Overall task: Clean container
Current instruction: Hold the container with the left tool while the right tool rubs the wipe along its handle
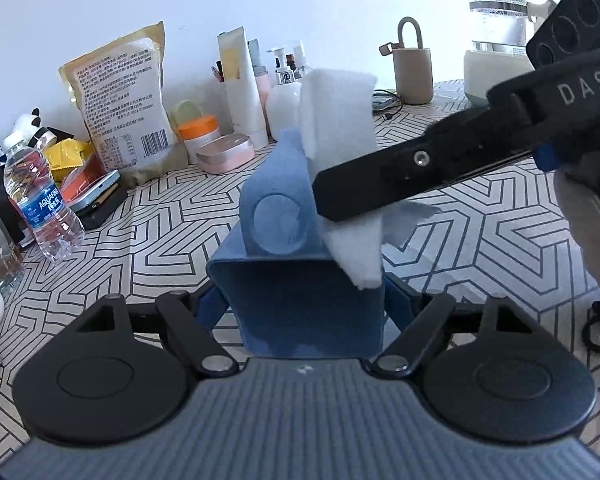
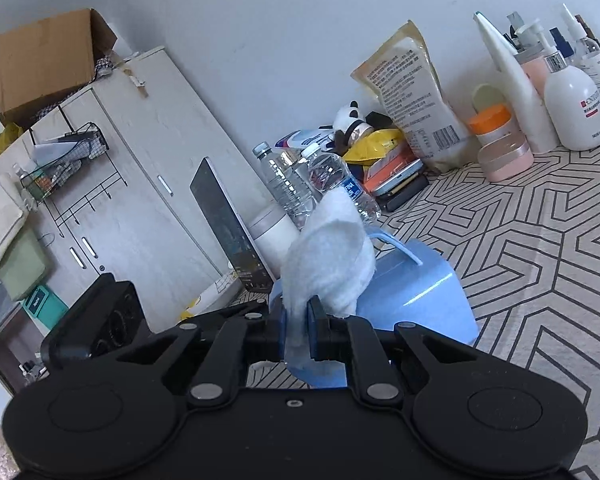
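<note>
Left wrist view: blue container (image 1: 300,280) clamped between the blue pads of the left gripper (image 1: 304,312), jaws closed against its two sides, open mouth and tall back flap facing away from the camera, held above the patterned tablecloth (image 1: 480,248). White cloth (image 1: 340,128) draped over the flap and down the container's right rim. Right gripper (image 1: 332,200) reaching in from the right, its black finger (image 1: 400,172) lying across the cloth; how far apart its jaws stand cannot be told from this side. Along the wall beyond: water bottle (image 1: 40,204), printed pouch (image 1: 120,100), orange-lidded jar (image 1: 198,132), pink case (image 1: 226,152), white pump bottle (image 1: 284,100), beige holder (image 1: 414,72), glass kettle (image 1: 496,40).

Right wrist view: right gripper (image 2: 300,334) pinched nearly closed on the white cloth (image 2: 328,260), which bulges up in a folded wad above the blue pads. Blue container (image 2: 420,288) right behind and below the cloth, touching it, off the tablecloth (image 2: 540,260). Behind: two water bottles (image 2: 340,188), pouch (image 2: 412,100), pump bottle (image 2: 576,108), a leaning tablet (image 2: 228,224), a white cabinet (image 2: 132,160) with a cardboard box (image 2: 44,60) on top.
</note>
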Demonstrator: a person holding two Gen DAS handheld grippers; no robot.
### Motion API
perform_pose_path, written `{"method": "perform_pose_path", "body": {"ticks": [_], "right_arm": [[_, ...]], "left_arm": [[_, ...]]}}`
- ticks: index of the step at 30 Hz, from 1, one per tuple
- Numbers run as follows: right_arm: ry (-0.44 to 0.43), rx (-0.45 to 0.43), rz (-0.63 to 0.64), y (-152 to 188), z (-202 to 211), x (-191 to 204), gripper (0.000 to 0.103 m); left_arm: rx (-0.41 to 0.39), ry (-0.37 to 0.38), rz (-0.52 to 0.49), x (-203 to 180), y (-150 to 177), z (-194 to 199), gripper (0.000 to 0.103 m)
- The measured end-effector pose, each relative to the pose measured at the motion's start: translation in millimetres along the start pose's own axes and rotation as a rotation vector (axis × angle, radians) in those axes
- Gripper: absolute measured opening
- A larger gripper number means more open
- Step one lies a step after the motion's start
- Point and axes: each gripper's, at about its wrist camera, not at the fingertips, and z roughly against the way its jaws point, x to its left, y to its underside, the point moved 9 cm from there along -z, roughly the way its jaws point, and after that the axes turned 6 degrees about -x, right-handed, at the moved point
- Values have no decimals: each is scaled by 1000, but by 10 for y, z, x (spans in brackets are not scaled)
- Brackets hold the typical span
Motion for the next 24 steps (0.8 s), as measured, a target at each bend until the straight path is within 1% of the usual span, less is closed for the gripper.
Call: {"method": "perform_pose_path", "body": {"ticks": [3, 6, 8, 9, 12, 15, 19, 21, 24], "right_arm": [[-3, 7, 1, 1, 22, 9, 15], [37, -3, 22, -28, 63, -16, 15], [50, -13, 9, -43, 69, -56, 14], [62, -20, 6, -49, 83, -76, 12], [99, -36, 18, -69, 109, -111, 12], [96, -33, 24, -60, 112, -100, 12], [26, 0, 22, 0, 81, -3, 12], [30, 0, 23, -4, 95, -10, 12], [82, -29, 4, -60, 136, -108, 12]], "left_arm": [[3, -4, -3, -7, -2, -7, 78], [4, 2, 8, 4, 0, -11, 78], [7, 12, 24, 20, 3, -15, 78], [8, 16, 30, 25, 5, -16, 78], [9, 19, 35, 28, 6, -19, 77], [11, 22, 41, 17, 15, -17, 77], [18, 42, 66, 25, 25, -24, 76], [17, 40, 62, 19, 25, -24, 76], [17, 39, 61, 14, 25, -20, 76]]}}
